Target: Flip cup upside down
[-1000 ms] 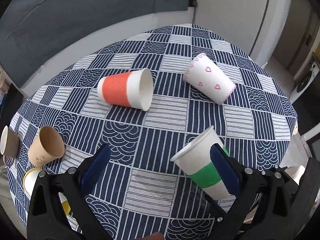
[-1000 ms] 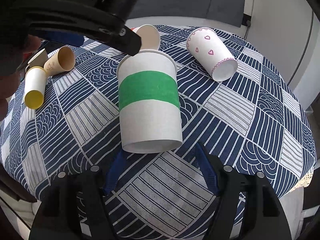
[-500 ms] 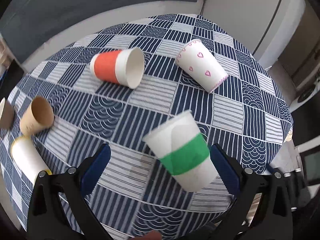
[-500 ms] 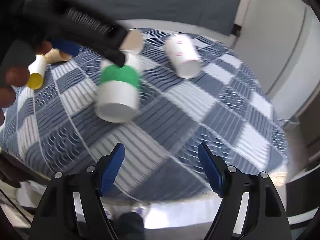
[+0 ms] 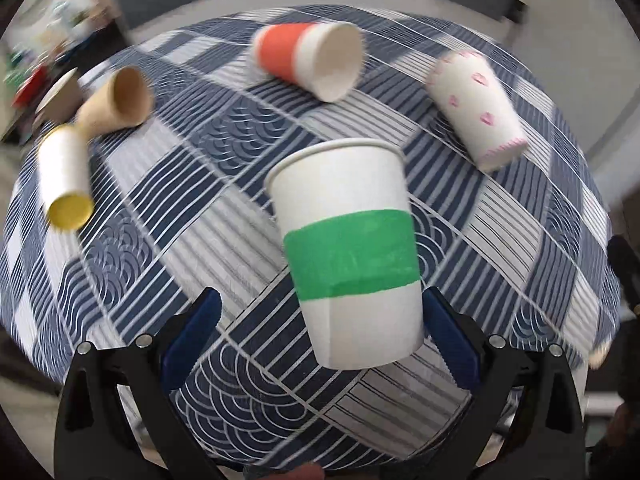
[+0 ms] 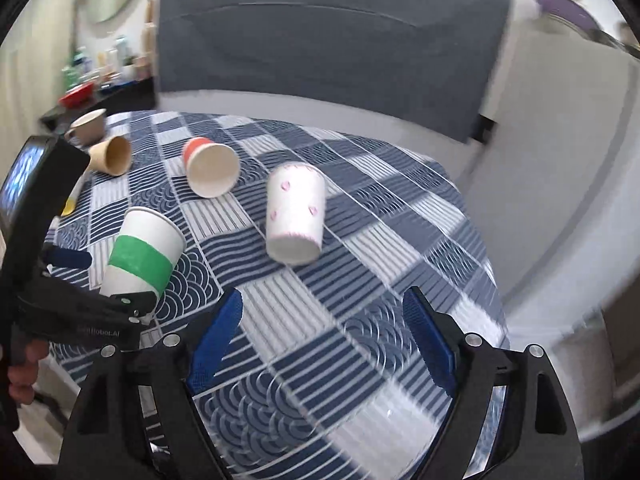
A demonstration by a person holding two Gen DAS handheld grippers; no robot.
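Left wrist view, nearest first: the left gripper point(image 5: 320, 320) has its 2 blue pads spread wide, and the green-banded cup point(image 5: 348, 248) stands between them, mouth up and tilted a little, its base close against the right-hand pad while the left-hand pad is well apart from it. Whether the pad actually presses the cup I cannot tell, so nothing shows a firm hold. From the right wrist view the same cup point(image 6: 140, 254) sits near the table's left edge with the left gripper's body point(image 6: 72, 308) just in front of its base, and the right gripper point(image 6: 320, 340) hangs wide open over bare patterned tablecloth point(image 6: 360, 300), holding nothing. Farther off lie the heart-print cup point(image 5: 476, 108), the orange-banded cup point(image 5: 308, 60), a brown cup point(image 5: 120, 100) and a yellow-ended cup point(image 5: 66, 176), all on their sides. The cup is still mouth up, so the flip is not yet done. The risk I see: a closing on the slanted, tapered paper wall could squeeze the cup out of the pads or crush it, and a nudge might tip it off the near edge. Compared with 1 second ago, the cup has gone from leaning far over by the right pad to nearly upright, and the right gripper has drawn back from it.
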